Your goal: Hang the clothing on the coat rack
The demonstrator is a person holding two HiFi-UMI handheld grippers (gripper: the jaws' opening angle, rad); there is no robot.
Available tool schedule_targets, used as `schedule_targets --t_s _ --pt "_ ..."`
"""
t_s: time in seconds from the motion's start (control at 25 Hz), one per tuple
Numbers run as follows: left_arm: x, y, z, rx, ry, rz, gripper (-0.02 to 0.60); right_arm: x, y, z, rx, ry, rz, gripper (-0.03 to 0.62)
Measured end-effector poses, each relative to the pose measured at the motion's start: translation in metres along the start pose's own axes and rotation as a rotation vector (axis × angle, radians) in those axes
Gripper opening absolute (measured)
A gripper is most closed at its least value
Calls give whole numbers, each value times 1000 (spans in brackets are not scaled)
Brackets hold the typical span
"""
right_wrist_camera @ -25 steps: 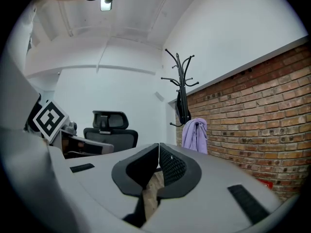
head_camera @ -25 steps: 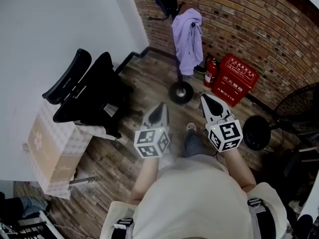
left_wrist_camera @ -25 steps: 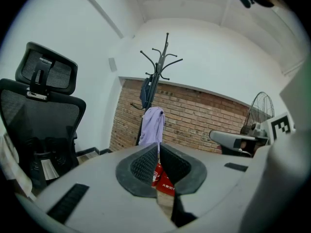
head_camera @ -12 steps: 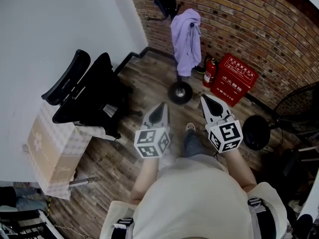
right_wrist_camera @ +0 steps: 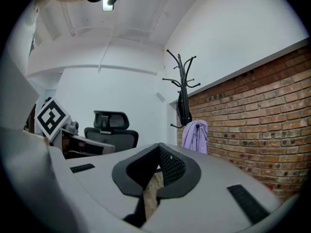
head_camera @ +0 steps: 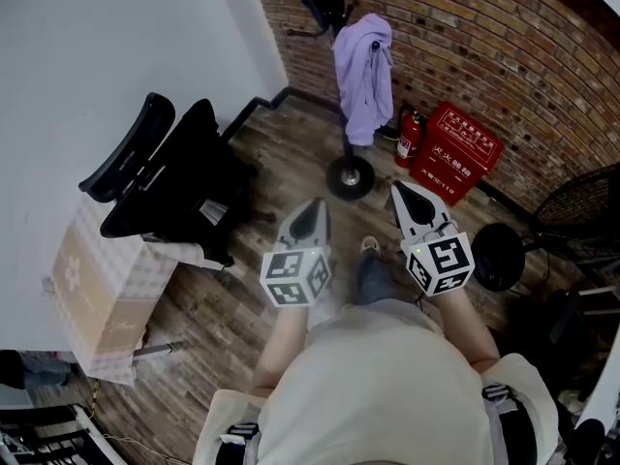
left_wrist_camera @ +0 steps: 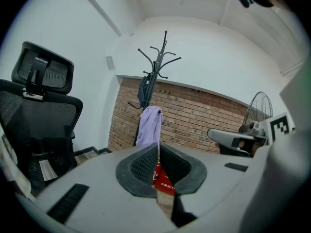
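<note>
Clothing [head_camera: 364,76], a lilac garment, hangs on the coat rack [head_camera: 351,178] at upper centre of the head view, against the brick wall [head_camera: 504,56]. Left gripper [head_camera: 313,209] and right gripper [head_camera: 405,194], lower centre, stand well apart from it. Both sets of jaws are closed together, holding nothing.

This looks like an office room, or a small studio used as one. Left of the jaws stands a black mesh office chair [head_camera: 170,177] with a headrest, and next to it a tan box [head_camera: 97,289]. Ahead of the jaws a coat rack [left_wrist_camera: 157,64] stands on a wood-plank floor [head_camera: 281,153], in front of a brick wall [head_camera: 504,56] that meets a plain white wall [head_camera: 116,46]. Just right of the rack are a fire extinguisher [head_camera: 409,139] and a red box [head_camera: 457,153]. Further right of the jaws there is a standing fan [head_camera: 581,206].
</note>
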State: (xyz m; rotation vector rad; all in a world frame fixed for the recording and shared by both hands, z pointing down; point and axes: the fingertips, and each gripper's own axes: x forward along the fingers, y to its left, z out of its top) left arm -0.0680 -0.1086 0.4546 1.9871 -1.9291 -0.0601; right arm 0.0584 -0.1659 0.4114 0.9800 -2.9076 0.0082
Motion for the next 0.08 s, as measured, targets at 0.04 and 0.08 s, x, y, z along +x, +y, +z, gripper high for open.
schedule_targets --t_s 0.04,0.08 --pt "0 0 0 -2 -1 -1 15 0 -1 0 1 0 -1 -1" --pt "0 -1 1 -3 -3 -2 15 -1 -2 0 2 0 -1 -1"
